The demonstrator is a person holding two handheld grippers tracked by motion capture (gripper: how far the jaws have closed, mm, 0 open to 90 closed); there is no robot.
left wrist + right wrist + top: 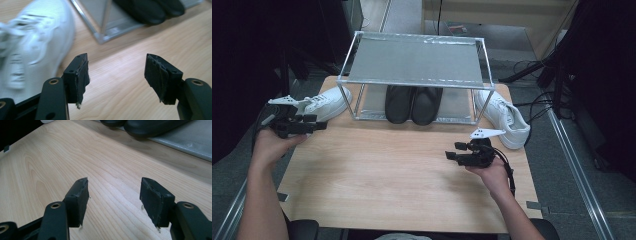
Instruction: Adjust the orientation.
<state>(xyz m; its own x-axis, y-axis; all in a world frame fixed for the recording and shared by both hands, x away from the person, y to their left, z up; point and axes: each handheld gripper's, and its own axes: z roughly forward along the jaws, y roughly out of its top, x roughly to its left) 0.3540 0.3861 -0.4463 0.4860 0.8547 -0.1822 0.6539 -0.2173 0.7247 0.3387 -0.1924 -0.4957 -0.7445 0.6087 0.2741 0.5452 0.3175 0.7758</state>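
Gleaming metal rack point(414, 60), woodgrain table point(402, 170)

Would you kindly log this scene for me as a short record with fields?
surface: wooden table
rack: metal two-tier shoe rack at the table's far edge
lower shelf: pair of black shoes, side by side
left of rack: white sneaker on the table
right of rack: white sneaker on the table
left tool: open, holding nothing, near the left sneaker
right tool: open, holding nothing, over bare table
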